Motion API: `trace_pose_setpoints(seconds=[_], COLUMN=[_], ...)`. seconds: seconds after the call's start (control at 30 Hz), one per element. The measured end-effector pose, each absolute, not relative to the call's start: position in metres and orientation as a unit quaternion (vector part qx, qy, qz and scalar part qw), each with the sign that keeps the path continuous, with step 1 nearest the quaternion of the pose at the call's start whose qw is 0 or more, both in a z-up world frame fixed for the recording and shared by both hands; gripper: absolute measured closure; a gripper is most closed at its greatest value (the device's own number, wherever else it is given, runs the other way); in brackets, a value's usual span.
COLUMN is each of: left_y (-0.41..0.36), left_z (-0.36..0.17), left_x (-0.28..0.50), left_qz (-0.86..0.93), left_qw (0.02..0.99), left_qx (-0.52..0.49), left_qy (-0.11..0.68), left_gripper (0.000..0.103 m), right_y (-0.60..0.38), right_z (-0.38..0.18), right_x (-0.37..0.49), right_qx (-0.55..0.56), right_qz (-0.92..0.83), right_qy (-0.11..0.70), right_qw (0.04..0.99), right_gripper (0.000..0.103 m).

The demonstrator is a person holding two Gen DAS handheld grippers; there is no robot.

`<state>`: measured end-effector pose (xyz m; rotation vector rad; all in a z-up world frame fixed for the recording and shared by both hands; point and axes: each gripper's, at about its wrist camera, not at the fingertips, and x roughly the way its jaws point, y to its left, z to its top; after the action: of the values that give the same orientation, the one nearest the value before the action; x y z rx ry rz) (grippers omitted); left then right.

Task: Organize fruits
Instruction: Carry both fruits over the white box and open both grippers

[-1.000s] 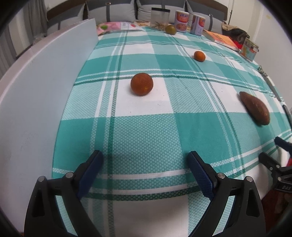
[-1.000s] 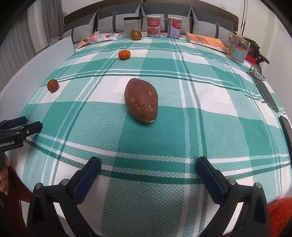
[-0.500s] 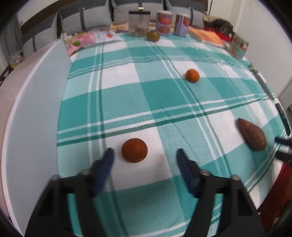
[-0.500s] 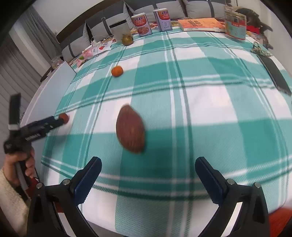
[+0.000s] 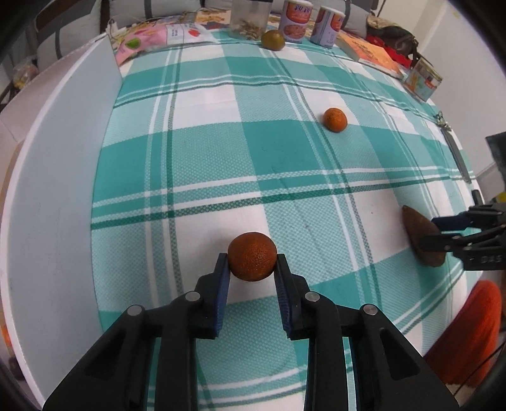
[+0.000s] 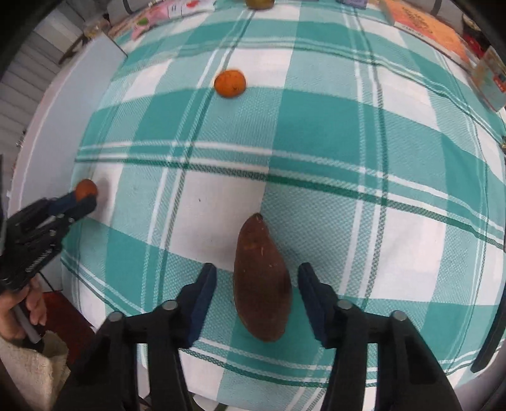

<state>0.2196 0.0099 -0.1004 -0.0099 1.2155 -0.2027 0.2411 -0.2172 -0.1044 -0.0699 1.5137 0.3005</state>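
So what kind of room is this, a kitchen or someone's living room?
Probably a home living or dining area: a table under a teal checked tablecloth, grey cushions of a sofa behind it, and food tins and a book along the far edge.

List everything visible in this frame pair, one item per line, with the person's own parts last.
dark orange: 1, deep orange, between left gripper pads
small orange: 1, bright orange, mid-cloth
green citrus: 1, far edge
sweet potato: 1, brown, between right gripper's fingers, pads apart from it
cans: 2, far edge
book: 1, orange, far right
tablecloth: 1, teal-white check
left gripper: shut on dark orange
right gripper: jaws just closing, not touching
hand: 1, lower left
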Motion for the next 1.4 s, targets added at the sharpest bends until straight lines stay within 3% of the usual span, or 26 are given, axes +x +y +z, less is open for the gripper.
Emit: trace_pose_setpoints(seconds=[0.17,0.33,0.67,0.83,1.03,1.27,1.4], left_y=[0.011,0.024,0.134,0.219,0.29,0.324,0.331], left_z=[-0.103,-0.06,0.127,0.175,0.109,-0.012,-0.05], left_x=[0.212,0.202,0.162,0.138,0.129,0.143,0.146], left_qz=[-0.094,-0.108,-0.094,-0.025,0.057,0.105,0.123], left_qw=[0.811,0.828,0.899,0.915,0.887,0.822,0.796], left_qx=[-0.013,-0.045,-0.082,-0.091,-0.108,-0.147,-0.151], left_qy=[0.577,0.548,0.42,0.391,0.445,0.54,0.573], left_gripper=[0.076,0.076,0.076,0.076,0.076,0.075,0.075], right_y=[-0.211,-0.217,-0.103,-0.005,0.109,0.198,0.223], right_z=[-0.11,-0.075,0.101,0.162,0.136,0.032,-0.019], right_x=[0.239,0.232,0.219,0.205,0.191,0.202,0.215], right_qx=[-0.057,0.002,0.01,0.004,-0.014,-0.056,-0.068], right_qz=[0.136,0.162,0.315,0.407,0.455,0.41,0.376], right_qy=[0.696,0.674,0.544,0.493,0.509,0.574,0.607], right_qw=[0.703,0.721,0.778,0.769,0.731,0.706,0.697], right_gripper=[0.063,0.063,0.063,0.063,0.063,0.063,0.063])
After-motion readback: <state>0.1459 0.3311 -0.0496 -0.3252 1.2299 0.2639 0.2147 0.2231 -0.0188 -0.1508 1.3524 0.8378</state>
